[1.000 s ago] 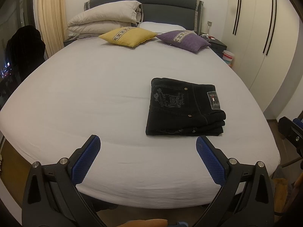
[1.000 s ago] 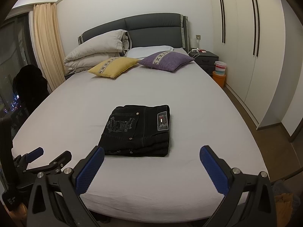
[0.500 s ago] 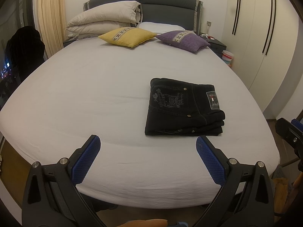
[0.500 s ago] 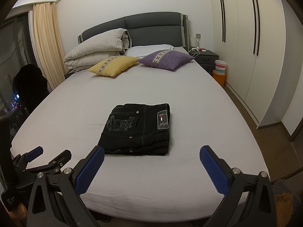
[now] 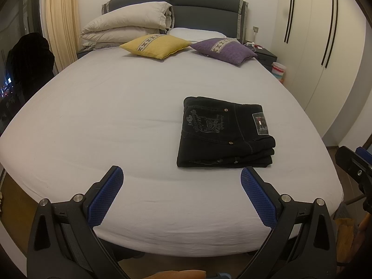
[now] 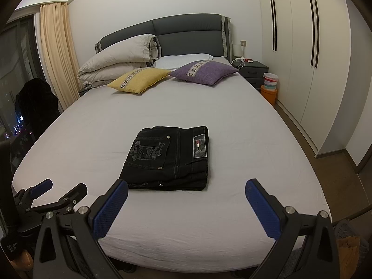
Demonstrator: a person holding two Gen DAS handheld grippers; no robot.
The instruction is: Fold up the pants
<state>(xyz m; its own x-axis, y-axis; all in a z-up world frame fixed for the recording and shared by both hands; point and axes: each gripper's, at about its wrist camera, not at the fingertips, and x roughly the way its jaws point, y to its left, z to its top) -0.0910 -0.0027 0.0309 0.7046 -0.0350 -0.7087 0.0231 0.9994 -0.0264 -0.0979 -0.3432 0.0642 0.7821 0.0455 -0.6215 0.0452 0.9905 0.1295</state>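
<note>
Black pants [image 5: 224,133] [image 6: 168,159] lie folded into a compact rectangular stack on the white bed [image 5: 116,116] [image 6: 232,127], near its foot, with an embroidered back pocket and a label patch facing up. My left gripper [image 5: 181,174] hovers open above the foot edge, short of the pants and a little to their left. My right gripper [image 6: 186,186] is open too, just short of the stack's near right corner. Neither touches the cloth. In the right wrist view the left gripper [image 6: 60,190] shows at lower left.
At the headboard end sit a folded beige duvet [image 5: 130,25], a yellow cushion [image 5: 155,45] and a purple cushion [image 5: 223,50]. A nightstand [image 6: 251,71] and stacked tubs [image 6: 269,86] stand right of the bed, before white wardrobes [image 6: 302,46]. A dark garment [image 5: 30,58] hangs at left.
Both views have shifted very slightly; the pants sit a touch lower and nearer in the right wrist view. The folded stack itself has not moved, and both grippers stay open.
</note>
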